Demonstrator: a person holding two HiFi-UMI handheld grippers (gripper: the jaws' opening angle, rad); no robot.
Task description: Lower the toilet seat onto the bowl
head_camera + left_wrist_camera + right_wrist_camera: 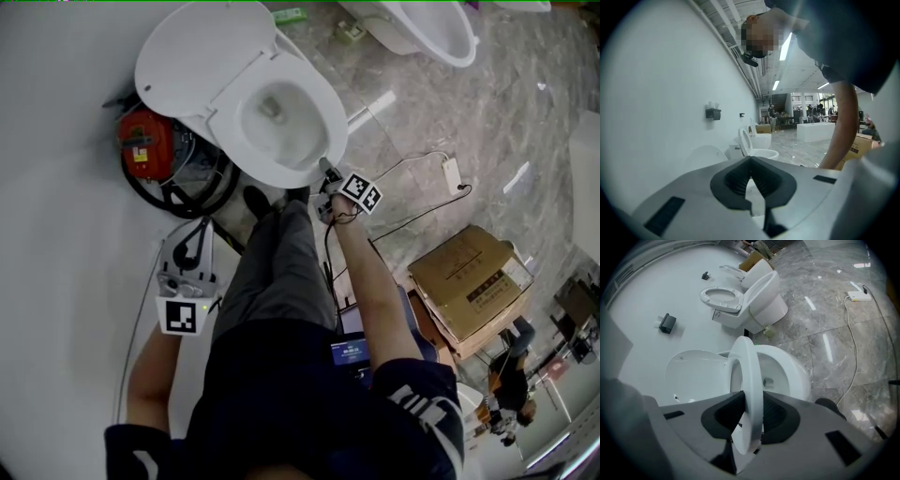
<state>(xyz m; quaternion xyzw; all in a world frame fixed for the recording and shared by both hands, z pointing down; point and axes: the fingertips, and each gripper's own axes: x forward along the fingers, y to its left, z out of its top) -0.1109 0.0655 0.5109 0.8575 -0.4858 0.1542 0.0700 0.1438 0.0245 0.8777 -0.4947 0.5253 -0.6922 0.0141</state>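
My right fingers [780,416] clamp the front rim of the toilet seat [749,362], which stands edge-on between them, raised off the bowl [790,373]. My left fingers [733,180] are closed on nothing.

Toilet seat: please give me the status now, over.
Right tool shut on toilet seat, seat tilted up above bowl, not yet down. Left tool shut, empty, away from the toilet. Nothing seen on the rim.

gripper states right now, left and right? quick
Left gripper: closed, nothing between the jaws.
Right gripper: closed on the front rim of the toilet seat.
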